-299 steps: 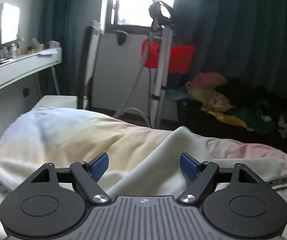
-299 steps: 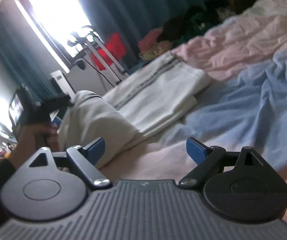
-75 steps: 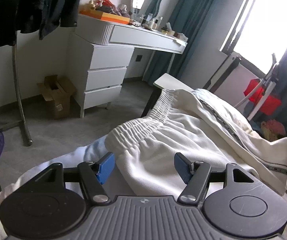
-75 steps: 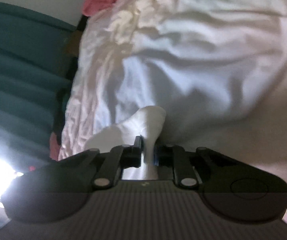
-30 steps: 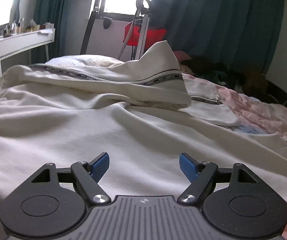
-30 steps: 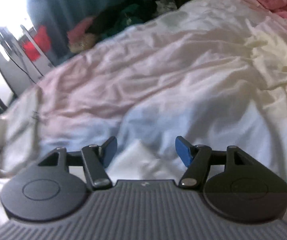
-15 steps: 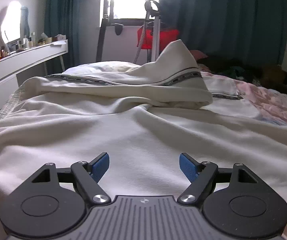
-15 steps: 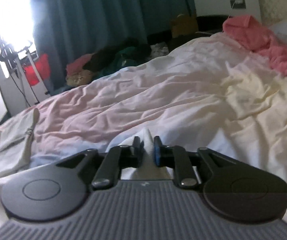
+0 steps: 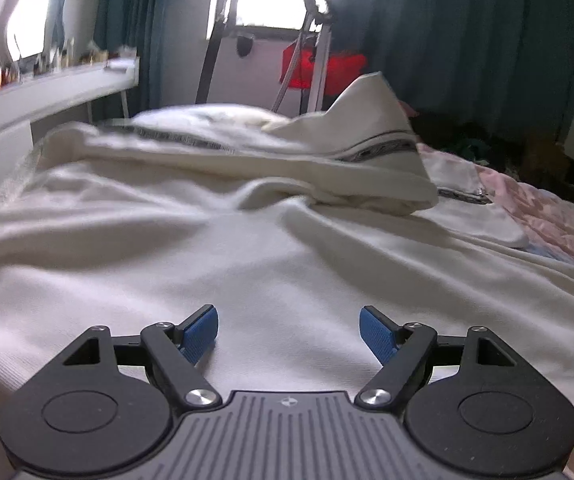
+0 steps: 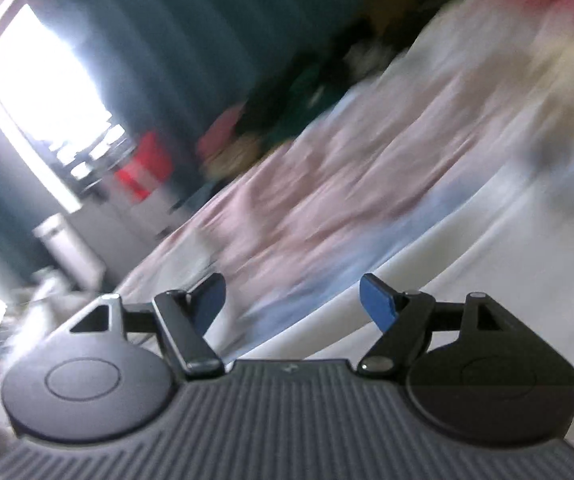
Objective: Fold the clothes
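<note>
Cream-white trousers (image 9: 271,248) with a dark patterned side stripe lie spread over the bed, one part folded up into a peak (image 9: 371,120) at the far side. My left gripper (image 9: 289,326) hovers low over the near cloth, open, nothing between its blue pads. The right wrist view is blurred and tilted. There my right gripper (image 10: 293,298) is opening, with nothing between its pads. Below it shows a white strip of cloth (image 10: 467,264) on the pink and blue bed sheet (image 10: 327,200).
A white dressing table (image 9: 47,88) with a mirror stands at the left. A red box and a metal stand (image 9: 319,56) are by the bright window, dark curtains (image 9: 467,40) behind. A heap of coloured clothes (image 10: 287,120) lies beyond the bed's far edge.
My right gripper went from shut on a tip of white cloth to open and empty, and its view swung and rolled. The left gripper dipped slightly closer to the trousers, still open.
</note>
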